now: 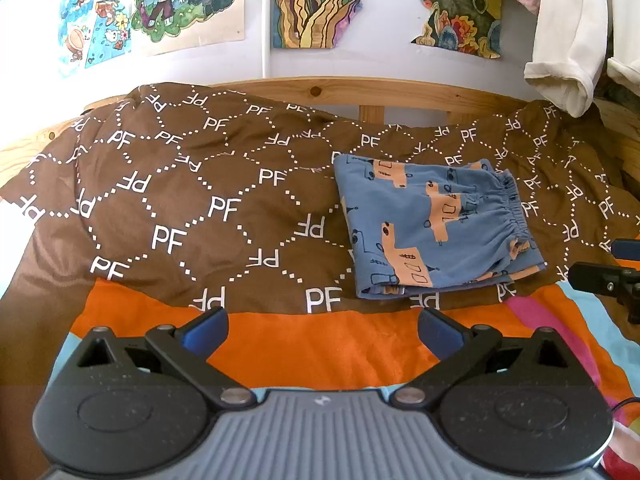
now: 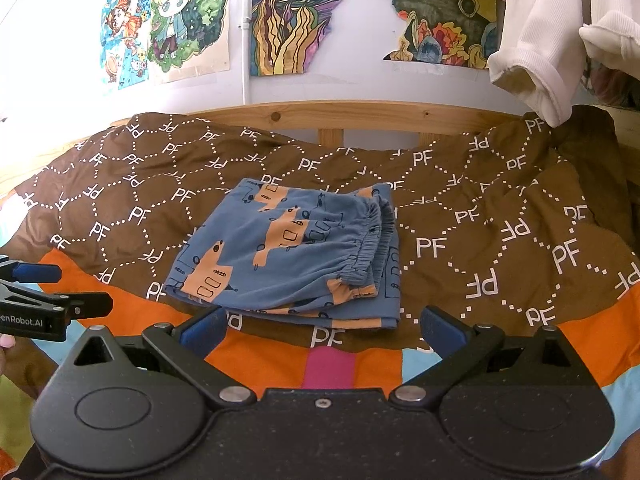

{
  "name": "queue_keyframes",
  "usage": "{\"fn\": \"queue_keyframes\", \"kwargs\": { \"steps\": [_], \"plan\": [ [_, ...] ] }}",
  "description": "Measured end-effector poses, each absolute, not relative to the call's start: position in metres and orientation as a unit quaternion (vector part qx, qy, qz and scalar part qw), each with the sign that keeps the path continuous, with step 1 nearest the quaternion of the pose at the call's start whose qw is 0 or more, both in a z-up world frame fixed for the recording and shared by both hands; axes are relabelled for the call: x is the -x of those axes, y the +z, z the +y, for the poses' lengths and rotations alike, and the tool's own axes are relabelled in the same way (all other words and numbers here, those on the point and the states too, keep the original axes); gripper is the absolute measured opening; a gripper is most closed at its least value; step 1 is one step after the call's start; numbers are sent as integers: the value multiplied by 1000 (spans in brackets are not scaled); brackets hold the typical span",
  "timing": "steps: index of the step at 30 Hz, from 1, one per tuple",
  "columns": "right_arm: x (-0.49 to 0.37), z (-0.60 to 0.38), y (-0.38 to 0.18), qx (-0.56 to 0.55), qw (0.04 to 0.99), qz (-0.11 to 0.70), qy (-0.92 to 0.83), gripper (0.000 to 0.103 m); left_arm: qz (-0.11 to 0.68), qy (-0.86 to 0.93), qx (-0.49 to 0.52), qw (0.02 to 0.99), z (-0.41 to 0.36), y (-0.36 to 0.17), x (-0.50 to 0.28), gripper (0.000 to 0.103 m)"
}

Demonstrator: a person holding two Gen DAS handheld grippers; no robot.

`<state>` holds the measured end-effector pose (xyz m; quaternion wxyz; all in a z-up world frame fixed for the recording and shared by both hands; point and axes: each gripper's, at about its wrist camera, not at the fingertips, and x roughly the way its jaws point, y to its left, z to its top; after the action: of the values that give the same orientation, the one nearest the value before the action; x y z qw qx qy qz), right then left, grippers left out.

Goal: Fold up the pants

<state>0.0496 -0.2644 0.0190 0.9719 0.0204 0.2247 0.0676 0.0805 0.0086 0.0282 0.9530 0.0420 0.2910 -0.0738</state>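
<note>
Blue pants (image 1: 432, 228) printed with orange vehicles lie folded into a compact rectangle on the brown "PF" blanket (image 1: 200, 200), elastic waistband on the right side. The right wrist view has the pants (image 2: 288, 256) straight ahead, just beyond the fingertips. My left gripper (image 1: 322, 330) stands open over the orange bedcover, nothing between its blue pads, with the pants ahead and to the right. My right gripper (image 2: 322, 330) is open too and holds nothing. Each gripper shows at the other view's edge: the right one (image 1: 608, 276), the left one (image 2: 44, 292).
A wooden bed rail (image 1: 360, 92) runs behind the blanket, below a wall of colourful drawings (image 2: 304, 16). White and pink garments (image 2: 552, 32) hang at the upper right. A striped orange, pink and light-blue cover (image 2: 328, 364) lies nearest me. A hand (image 2: 8, 344) shows at the left edge.
</note>
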Motion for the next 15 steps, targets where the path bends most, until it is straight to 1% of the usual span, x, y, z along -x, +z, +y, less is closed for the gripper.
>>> {"fn": "queue_keyframes", "kwargs": {
  "steps": [4,8,15],
  "plan": [
    [-49,-264,18,-21,972,225,68,102,287,-70,-42,954,9,29,-79,103],
    [-49,-263,18,-21,972,226,68,102,308,-88,-41,947,9,29,-82,103],
    [-49,-263,18,-21,972,225,69,102,306,-96,-51,946,6,29,-79,103]
  ]
}}
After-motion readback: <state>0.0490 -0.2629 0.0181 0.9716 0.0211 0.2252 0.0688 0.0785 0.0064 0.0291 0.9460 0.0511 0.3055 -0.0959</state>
